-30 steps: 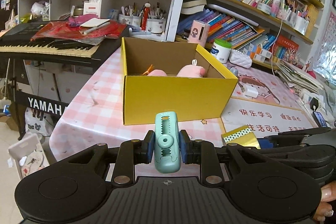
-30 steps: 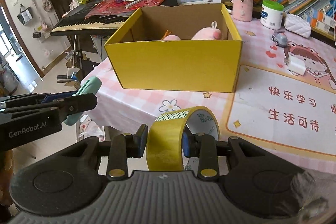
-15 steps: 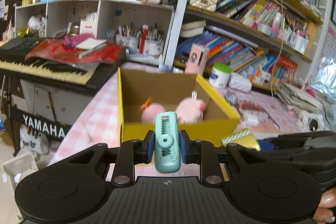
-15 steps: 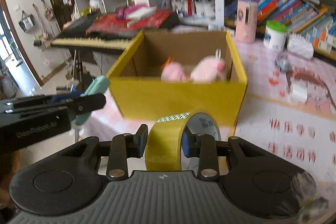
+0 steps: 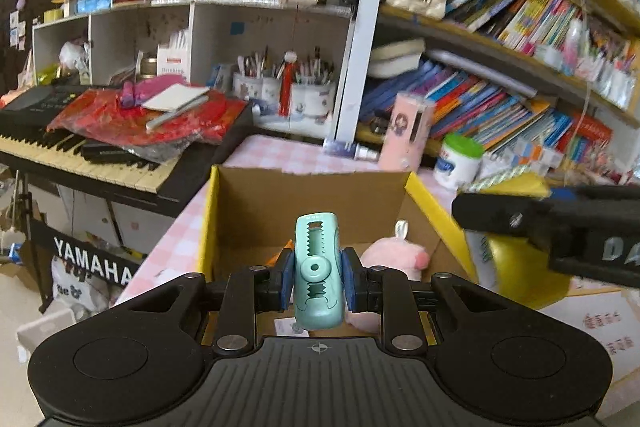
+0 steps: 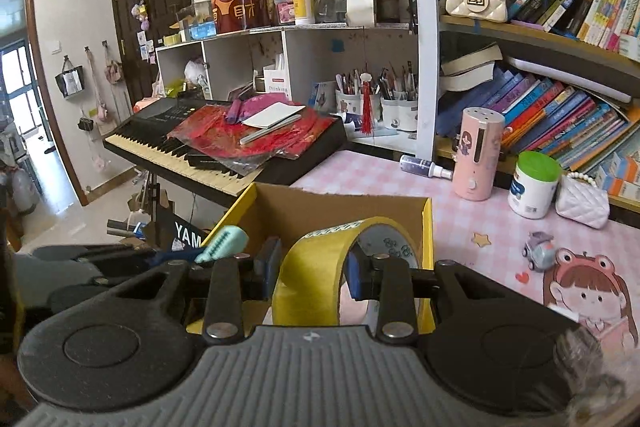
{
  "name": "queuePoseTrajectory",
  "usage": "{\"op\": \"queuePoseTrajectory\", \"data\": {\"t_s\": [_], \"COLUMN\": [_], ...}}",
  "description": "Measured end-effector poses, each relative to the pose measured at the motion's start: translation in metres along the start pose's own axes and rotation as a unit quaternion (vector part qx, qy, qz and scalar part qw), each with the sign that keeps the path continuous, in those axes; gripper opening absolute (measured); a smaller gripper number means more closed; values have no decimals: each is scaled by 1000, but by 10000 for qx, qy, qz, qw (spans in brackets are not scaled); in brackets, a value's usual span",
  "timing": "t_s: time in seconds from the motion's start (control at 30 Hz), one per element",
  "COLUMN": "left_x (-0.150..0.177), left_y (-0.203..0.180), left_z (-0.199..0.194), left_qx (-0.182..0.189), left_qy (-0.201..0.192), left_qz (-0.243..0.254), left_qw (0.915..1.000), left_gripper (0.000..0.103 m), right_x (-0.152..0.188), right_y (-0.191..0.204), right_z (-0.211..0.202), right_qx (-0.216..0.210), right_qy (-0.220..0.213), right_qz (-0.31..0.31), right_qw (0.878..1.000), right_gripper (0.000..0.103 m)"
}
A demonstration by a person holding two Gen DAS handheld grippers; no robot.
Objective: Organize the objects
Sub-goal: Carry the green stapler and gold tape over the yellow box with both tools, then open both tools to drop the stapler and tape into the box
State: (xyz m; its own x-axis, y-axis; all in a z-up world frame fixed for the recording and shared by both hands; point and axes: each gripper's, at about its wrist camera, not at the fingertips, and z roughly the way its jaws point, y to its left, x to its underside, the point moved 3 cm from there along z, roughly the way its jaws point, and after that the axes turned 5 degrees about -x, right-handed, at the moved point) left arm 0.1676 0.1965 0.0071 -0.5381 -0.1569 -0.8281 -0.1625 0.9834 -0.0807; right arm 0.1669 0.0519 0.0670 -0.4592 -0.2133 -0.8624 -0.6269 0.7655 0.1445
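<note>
My left gripper (image 5: 316,277) is shut on a mint green clip (image 5: 318,269) and holds it above the open yellow cardboard box (image 5: 308,203). A pink plush toy (image 5: 394,255) lies inside the box. My right gripper (image 6: 314,277) is shut on a yellow tape roll (image 6: 320,275) and holds it over the box's near edge (image 6: 344,203). The left gripper with the clip (image 6: 224,243) shows at the left of the right wrist view. The right gripper shows at the right of the left wrist view (image 5: 560,223).
The box stands on a pink checked tablecloth (image 6: 460,227). A pink dispenser (image 6: 478,155), a white jar with a green lid (image 6: 534,185), a white purse (image 6: 582,203) and a toy car (image 6: 540,255) stand behind it. A keyboard (image 6: 208,151) is at the left, bookshelves behind.
Both grippers have moved forward and up, from in front of the box to over its opening, each still holding its object.
</note>
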Motion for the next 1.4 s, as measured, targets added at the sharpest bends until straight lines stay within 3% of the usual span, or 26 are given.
{"op": "queuePoseTrajectory", "data": {"t_s": [0.17,0.43,0.7,0.87,1.03,1.17,1.4], "left_x": [9,17,21,19,20,24,27], "left_y": [-9,-7,-2,3,7,11,12], "left_z": [32,47,46,27,11,-3,-21], "left_qx": [-364,-674,-942,-1015,-1147,-1232,-1237], "left_qy": [354,658,624,292,196,111,-45], "left_qz": [235,112,39,-58,-104,-122,-52], "left_qw": [9984,9955,9936,9944,9932,9922,9923], "left_gripper": [23,23,25,26,33,47,62], "right_x": [-4,-2,8,12,16,18,24], "right_y": [-20,-34,-40,-38,-34,-26,-11], "right_z": [21,58,90,99,114,123,136], "right_qx": [-157,-496,-698,-781,-879,-951,-1040], "right_qy": [117,459,891,1013,1195,1295,1522], "right_qz": [40,88,91,85,119,12,-169], "right_qw": [9998,9977,9935,9917,9889,9870,9827], "right_gripper": [31,31,31,31,31,28,30]}}
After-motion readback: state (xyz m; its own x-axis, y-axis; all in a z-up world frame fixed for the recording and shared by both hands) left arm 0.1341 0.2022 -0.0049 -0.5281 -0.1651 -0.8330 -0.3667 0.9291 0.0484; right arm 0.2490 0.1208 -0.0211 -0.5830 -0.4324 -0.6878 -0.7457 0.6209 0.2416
